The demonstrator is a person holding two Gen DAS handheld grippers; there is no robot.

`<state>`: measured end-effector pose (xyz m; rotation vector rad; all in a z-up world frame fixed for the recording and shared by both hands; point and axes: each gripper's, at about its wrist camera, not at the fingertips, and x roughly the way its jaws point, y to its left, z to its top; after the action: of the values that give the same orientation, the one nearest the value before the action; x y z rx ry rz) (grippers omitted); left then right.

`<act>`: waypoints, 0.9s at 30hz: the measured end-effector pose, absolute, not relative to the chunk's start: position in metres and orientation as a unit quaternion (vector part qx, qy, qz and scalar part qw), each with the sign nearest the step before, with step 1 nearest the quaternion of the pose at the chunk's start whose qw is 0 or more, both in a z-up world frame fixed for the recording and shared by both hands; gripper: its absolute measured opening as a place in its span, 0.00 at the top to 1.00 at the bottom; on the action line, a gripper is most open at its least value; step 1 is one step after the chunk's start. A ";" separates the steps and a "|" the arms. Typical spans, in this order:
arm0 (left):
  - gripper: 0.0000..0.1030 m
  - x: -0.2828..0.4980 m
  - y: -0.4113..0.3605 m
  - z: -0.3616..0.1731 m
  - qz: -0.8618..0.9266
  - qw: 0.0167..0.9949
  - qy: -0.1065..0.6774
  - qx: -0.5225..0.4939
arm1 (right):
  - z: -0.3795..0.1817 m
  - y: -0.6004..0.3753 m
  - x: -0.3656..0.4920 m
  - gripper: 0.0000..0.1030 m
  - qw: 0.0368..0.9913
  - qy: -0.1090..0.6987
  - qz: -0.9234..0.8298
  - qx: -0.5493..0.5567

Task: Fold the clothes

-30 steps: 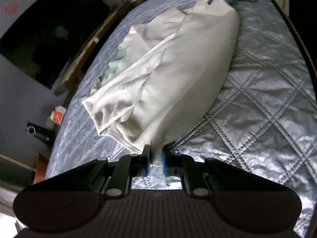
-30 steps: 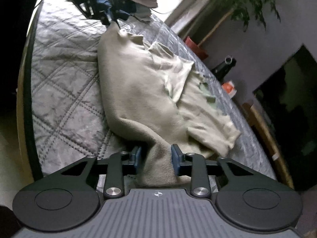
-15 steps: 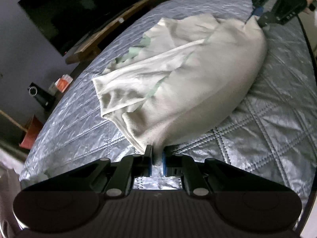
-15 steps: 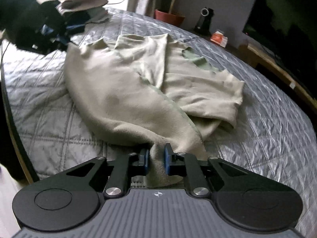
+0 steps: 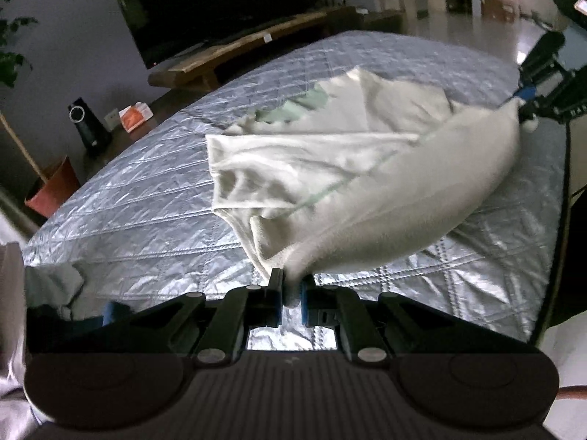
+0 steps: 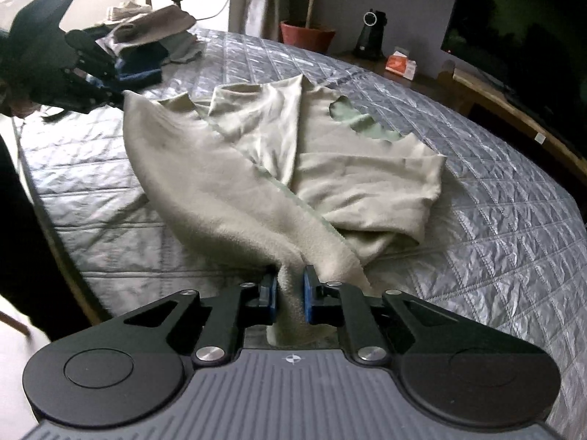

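Garment (image 6: pixel 227 183) edge lifted higher off quilt (image 6: pixel 477 256), both grippers' fingers (image 5: pixel 307 300) pinching it

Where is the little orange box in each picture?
Left wrist view: the orange box sits far left, on the low stand beyond the quilted bed, right of the black speaker.
Right wrist view: the orange box sits upper right, right of the black speaker.
Shared landmark: the black speaker beside it.
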<state>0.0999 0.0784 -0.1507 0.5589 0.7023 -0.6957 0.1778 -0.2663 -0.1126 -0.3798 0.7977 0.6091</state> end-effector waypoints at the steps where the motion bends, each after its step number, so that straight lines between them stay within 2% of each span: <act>1: 0.92 0.098 0.082 -0.146 -0.331 0.846 0.335 0.251 | -0.108 -0.266 0.175 0.84 0.858 0.384 0.293 -0.175; 8: 0.92 0.122 0.105 -0.109 -0.325 0.871 0.349 0.118 | -0.056 -0.266 0.184 0.84 0.860 0.379 0.309 -0.146; 14: 0.92 0.184 0.099 -0.095 -0.293 0.888 0.353 0.026 | -0.030 -0.279 0.249 0.84 0.866 0.389 0.300 -0.098; 20: 0.93 0.257 0.072 -0.104 -0.264 0.892 0.367 0.007 | -0.043 -0.300 0.332 0.84 0.856 0.431 0.280 -0.046; 27: 0.93 0.324 0.029 -0.139 -0.226 0.887 0.401 0.029 | -0.096 -0.314 0.397 0.84 0.847 0.478 0.233 -0.023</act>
<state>0.3238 0.0286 -0.1389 0.0613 0.8334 -0.4693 0.3967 -0.3140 -0.0959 -0.0489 1.0080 0.4916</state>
